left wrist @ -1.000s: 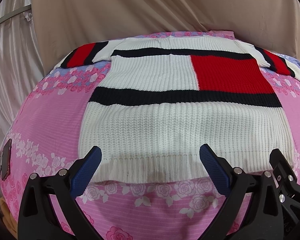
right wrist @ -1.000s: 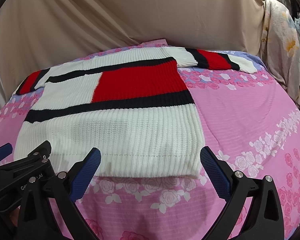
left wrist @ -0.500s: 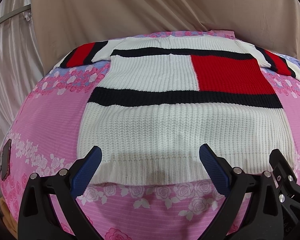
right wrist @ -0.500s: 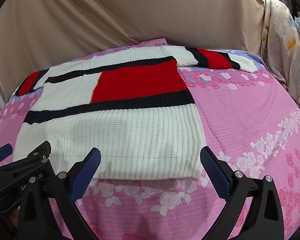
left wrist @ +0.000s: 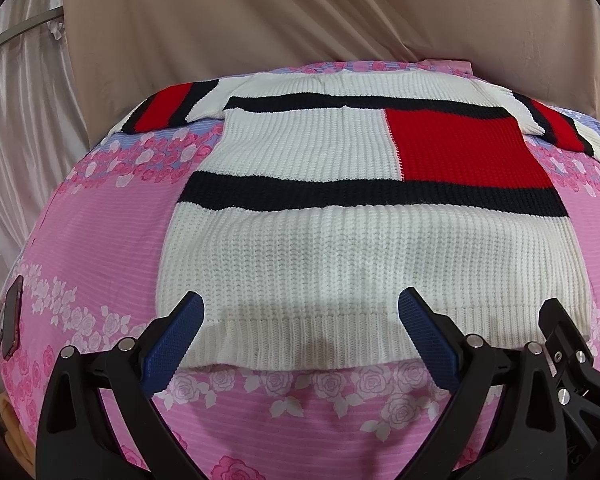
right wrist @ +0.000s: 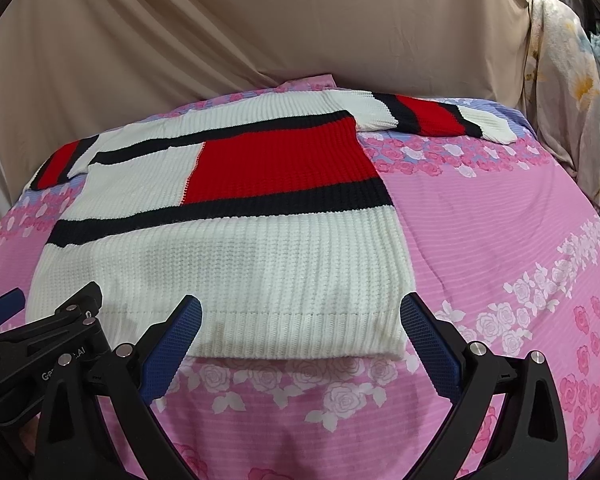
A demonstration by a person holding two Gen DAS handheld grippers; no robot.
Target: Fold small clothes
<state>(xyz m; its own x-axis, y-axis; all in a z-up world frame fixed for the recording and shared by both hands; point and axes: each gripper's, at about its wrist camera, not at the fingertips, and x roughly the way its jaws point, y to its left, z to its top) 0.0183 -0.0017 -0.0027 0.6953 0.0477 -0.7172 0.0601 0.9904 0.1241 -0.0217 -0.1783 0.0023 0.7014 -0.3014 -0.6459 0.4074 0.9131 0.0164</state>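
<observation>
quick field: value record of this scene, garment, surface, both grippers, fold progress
garment: knit sweater, white with navy bands and a red block, spread flat, sleeves out to the sides
surface: pink floral bedsheet
left gripper: open, at the hem's left part, holding nothing
right gripper: open, at the hem's right corner, holding nothing
backdrop: beige cloth
fold progress: no fold made yet

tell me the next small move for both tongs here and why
Probably ease both forward and down onto the sweater's ribbed hem and close on it. The sweater lies flat, sleeves spread, unfolded, and the left tongs and right tongs are open just short of that near edge, holding nothing.
</observation>
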